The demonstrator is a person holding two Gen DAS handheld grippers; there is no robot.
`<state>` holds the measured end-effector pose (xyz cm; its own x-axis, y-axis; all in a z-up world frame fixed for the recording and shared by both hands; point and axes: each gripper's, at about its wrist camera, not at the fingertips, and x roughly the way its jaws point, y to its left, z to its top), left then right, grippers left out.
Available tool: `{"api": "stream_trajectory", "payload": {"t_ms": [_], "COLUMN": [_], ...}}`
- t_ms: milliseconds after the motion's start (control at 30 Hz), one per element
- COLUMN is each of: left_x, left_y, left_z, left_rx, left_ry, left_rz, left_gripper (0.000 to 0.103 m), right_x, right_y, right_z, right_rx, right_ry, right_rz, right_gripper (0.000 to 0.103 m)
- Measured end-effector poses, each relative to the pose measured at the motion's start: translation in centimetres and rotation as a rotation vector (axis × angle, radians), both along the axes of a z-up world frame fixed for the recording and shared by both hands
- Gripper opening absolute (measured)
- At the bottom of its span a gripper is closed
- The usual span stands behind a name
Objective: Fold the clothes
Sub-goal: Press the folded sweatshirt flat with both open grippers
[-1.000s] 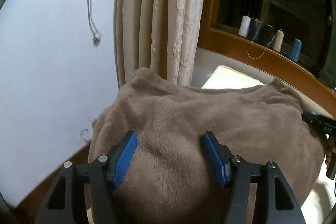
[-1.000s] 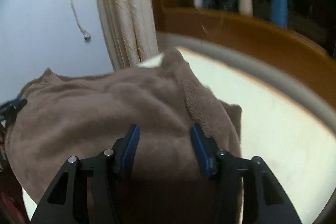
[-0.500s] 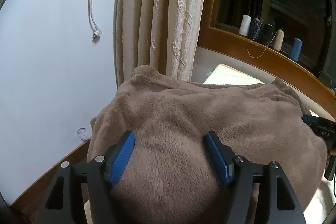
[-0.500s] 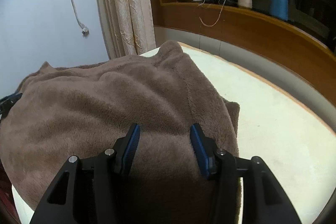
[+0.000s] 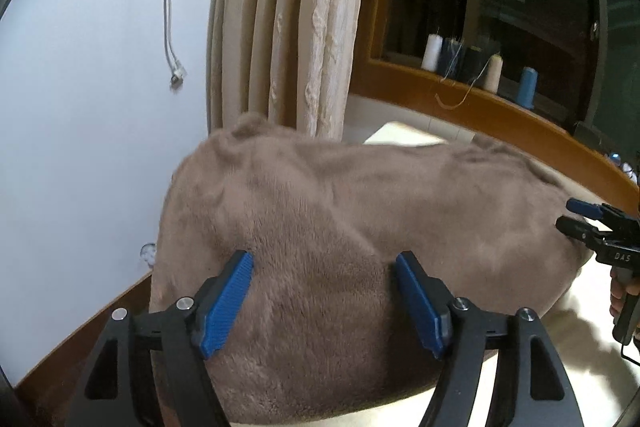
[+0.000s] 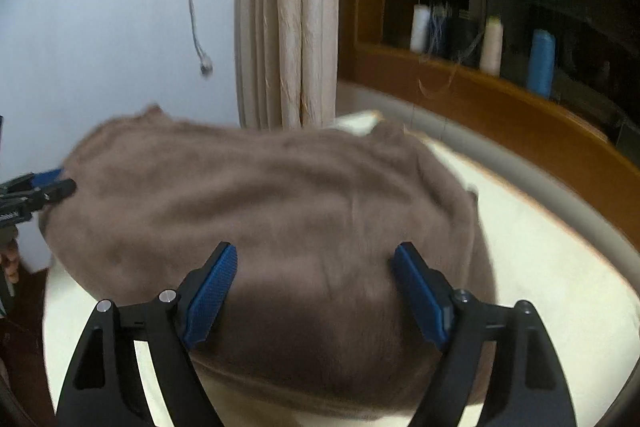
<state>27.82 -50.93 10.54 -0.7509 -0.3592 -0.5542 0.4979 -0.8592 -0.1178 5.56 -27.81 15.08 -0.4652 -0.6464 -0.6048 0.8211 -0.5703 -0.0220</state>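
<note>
Right wrist: right tongs (image 6: 314, 291) just opened wider, blanket (image 6: 280, 211) between

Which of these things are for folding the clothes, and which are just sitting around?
For the job:
brown fleece garment
left gripper
right gripper
cream surface under it

Just lying about:
thread spools on the wooden ledge
curtain
hanging cable
</note>
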Motion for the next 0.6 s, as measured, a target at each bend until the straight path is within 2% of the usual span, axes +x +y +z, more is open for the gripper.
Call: {"api": "stream_trajectory", "payload": {"t_ms": [67, 300, 600], "left_x": [0.0, -0.3, -0.5], "left_y": [0.1, 0.6, 1.7], "left_z": [-0.4, -0.6, -0.1], "left_rx": [0.001, -0.038, -0.064], "left_ry": [0.000, -0.017, -0.070], "left_rz": [-0.001, 0.012, 0.104], "left_gripper": [0.076, 0.078, 0.081], "right_x": [-0.3, -0.2, 1.1], "right_y": [0.1, -0.2, 0.4], "right_z": [-1.1, -2.7, -1.8], "right_rx": [0.021, 0.035, 0.042], "right_ry": [-0.018, 0.017, 0.034], "right_rz": [0.007, -0.010, -0.054], "right_gripper": [0.084, 0.084, 0.086]}}
